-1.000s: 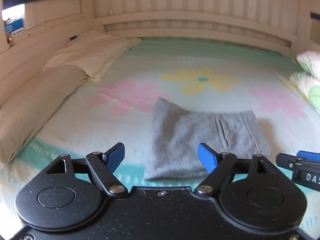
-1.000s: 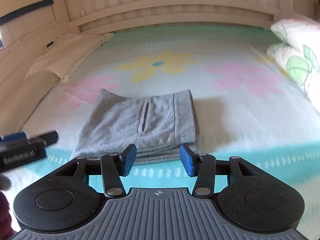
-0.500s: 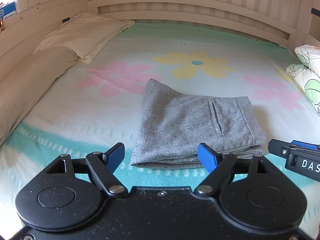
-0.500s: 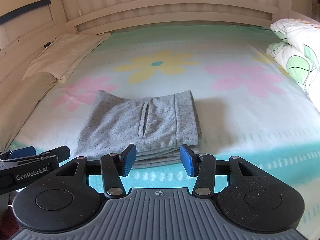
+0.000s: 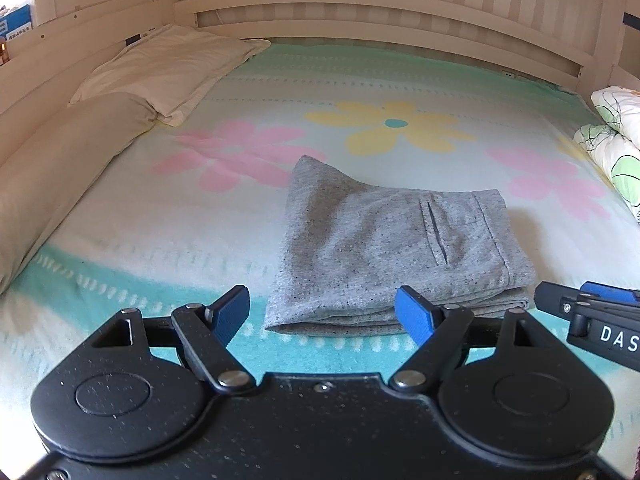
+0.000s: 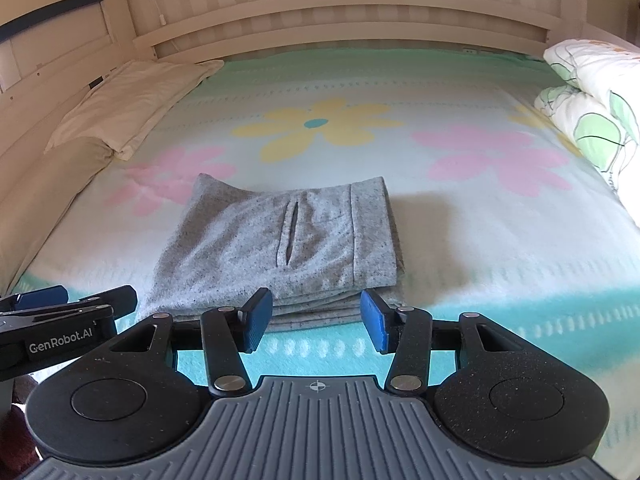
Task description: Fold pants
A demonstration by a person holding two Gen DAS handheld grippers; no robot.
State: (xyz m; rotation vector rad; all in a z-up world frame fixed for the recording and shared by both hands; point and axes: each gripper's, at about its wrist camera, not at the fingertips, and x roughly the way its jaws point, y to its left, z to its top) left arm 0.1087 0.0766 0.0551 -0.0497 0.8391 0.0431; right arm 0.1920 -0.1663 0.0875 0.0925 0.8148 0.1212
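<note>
Pants [image 5: 394, 242], grey and speckled, lying folded into a compact stack on the flowered bed cover [image 5: 224, 220], just ahead of both tools. Left hand-held gripper [image 5: 322, 314] spread wide and empty, hovering short of the stack's near left corner. Right hand-held gripper [image 6: 316, 320] likewise parted, nothing between its blue pads [image 6: 256, 318], poised before the near layered edge. Both drawn back and open, probably because the fold looks finished. Pillows [image 5: 160, 64] far off left, rolled quilt [image 6: 592, 108] far off right.
</note>
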